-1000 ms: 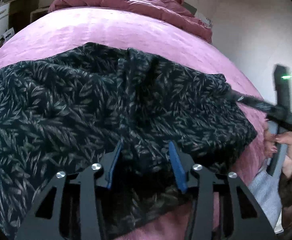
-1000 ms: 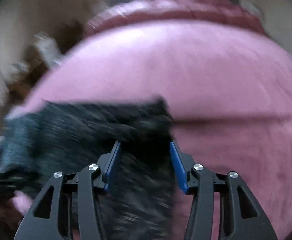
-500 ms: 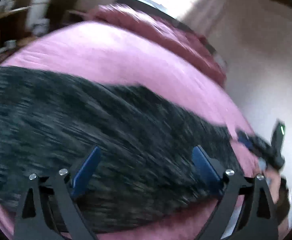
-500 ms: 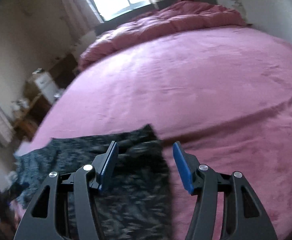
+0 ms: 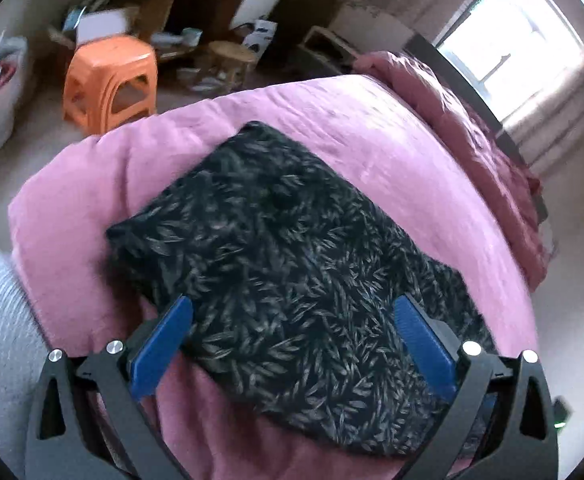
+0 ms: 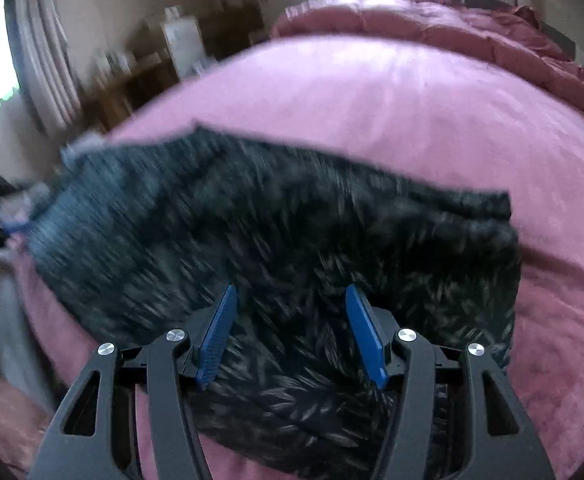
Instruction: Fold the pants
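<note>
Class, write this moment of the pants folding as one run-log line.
pants: lying on pink bed | left gripper: jaws just opened, nothing gripped | right gripper: open above pants

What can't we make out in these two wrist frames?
- Right wrist view: the pants are motion-blurred, so fold lines and layer count are unreadable; their near edge is hidden behind the right gripper.
- Left wrist view: the pants' near right corner is covered by the left gripper frame.
- Right wrist view: the shelf clutter is too blurred to identify.
- Left wrist view: the window is blown out.
</note>
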Motion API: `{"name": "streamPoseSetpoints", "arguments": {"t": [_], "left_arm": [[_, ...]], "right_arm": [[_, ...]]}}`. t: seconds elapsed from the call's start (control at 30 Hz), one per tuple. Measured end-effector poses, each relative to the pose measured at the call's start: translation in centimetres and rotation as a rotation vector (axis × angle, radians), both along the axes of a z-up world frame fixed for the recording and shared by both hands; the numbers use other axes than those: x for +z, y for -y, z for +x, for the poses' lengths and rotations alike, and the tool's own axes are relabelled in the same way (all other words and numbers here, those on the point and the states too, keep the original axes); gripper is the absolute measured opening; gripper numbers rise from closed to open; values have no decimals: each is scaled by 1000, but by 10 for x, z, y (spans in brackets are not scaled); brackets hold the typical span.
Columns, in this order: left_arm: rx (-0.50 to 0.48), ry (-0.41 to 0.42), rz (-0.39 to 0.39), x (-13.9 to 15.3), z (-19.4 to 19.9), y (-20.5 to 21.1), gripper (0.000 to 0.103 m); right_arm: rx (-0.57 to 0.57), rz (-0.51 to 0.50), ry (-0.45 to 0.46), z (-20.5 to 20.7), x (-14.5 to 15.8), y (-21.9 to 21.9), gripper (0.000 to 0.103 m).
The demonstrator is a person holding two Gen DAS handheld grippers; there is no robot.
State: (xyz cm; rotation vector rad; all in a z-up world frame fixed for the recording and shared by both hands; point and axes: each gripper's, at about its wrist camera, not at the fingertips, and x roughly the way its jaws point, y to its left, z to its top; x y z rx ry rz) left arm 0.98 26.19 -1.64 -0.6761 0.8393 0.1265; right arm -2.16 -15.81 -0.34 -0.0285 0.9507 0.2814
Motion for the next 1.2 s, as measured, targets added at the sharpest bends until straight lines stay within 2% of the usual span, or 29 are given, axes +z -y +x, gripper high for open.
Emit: {"name": "streamPoseSetpoints", "arguments": {"t": [0.07,0.1,0.2,0.3,0.4,0.5,0.6,0.67,0.73,0.8,0.83,0.87,0.9,0.97,1.03,1.2], "left_arm": [[28,-23,20,1,-9,-3,77],[40,-24,31,2,-11,-1,74],[53,-14,86,14,-6,0,74],[39,-69,12,5,-2,-4,74],[31,-125,-5,-11,7,-2,73],[20,-141,-63,-29,16,-2,73],[32,-126,-63,-40,25,-5,73],[39,-82,-56,-40,28,-3,77],[52,-63,-36,-39,29,-1,75],[97,-40,-25,-38,26,0,59],[107,-47,-10,-38,26,1,40],[117,-60,7,-39,27,1,30],[127,-61,6,-40,28,1,30],[141,-47,-13,-39,28,-1,18],[126,-30,-18,-36,29,1,12],[104,9,56,-19,31,14,11]], "right_arm": [[-6,8,-5,2,-1,0,58],[-9,23,-5,2,1,2,60],[-24,72,-21,3,3,11,60],[-30,93,-30,2,4,16,60],[-16,71,-24,3,5,19,63],[-8,60,-22,3,3,13,64],[-11,64,-24,3,2,11,64],[-15,75,-26,4,2,12,64],[-18,83,-29,5,1,11,64],[-19,86,-30,4,2,12,64],[-19,88,-30,4,2,13,64],[-19,89,-31,4,2,14,64],[-18,89,-31,4,2,15,64],[-20,93,-32,3,3,16,64],[-21,99,-33,3,3,18,64],[-40,139,-41,4,5,26,64]]}}
